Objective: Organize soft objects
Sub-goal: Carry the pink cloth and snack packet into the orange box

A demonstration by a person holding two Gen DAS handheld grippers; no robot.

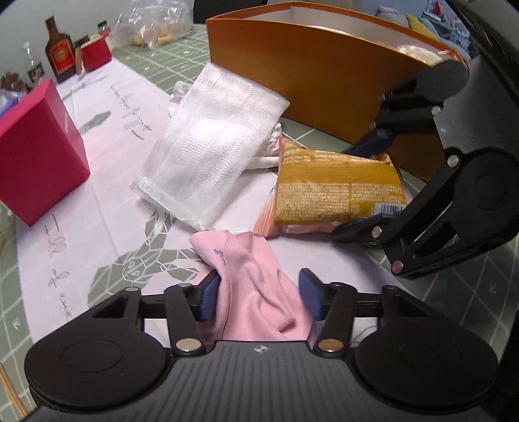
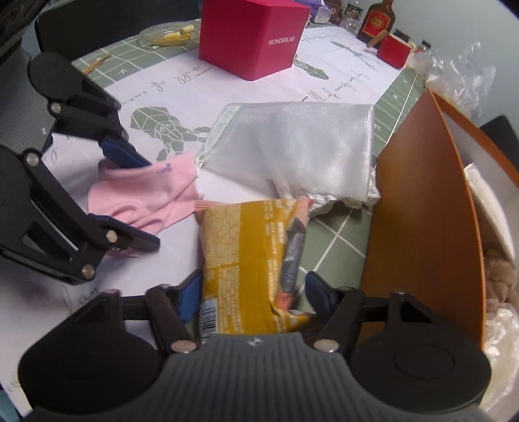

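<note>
A pink cloth (image 1: 256, 285) (image 2: 146, 198) lies crumpled on the white sheet. My left gripper (image 1: 259, 297) (image 2: 133, 198) straddles it, open; its left pad (image 1: 209, 298) brushes the fabric and the right pad stands just off it. A yellow snack packet (image 1: 337, 191) (image 2: 243, 259) lies beside the orange box (image 1: 308, 71) (image 2: 418, 211). My right gripper (image 2: 254, 292) (image 1: 363, 186) stands open around the packet, with a sliver of green mat showing by its right finger. A white mesh cloth (image 1: 211, 139) (image 2: 292, 146) rests behind both, over a crumpled white rag.
The orange box holds a brown plush piece (image 2: 499, 276) and white items. A large red box (image 1: 35, 155) (image 2: 256, 35), a small red box (image 1: 95, 53), a dark bottle (image 1: 60, 52), a clear plastic bag (image 1: 149, 26) and a glass dish (image 2: 168, 35) stand around the table's far side.
</note>
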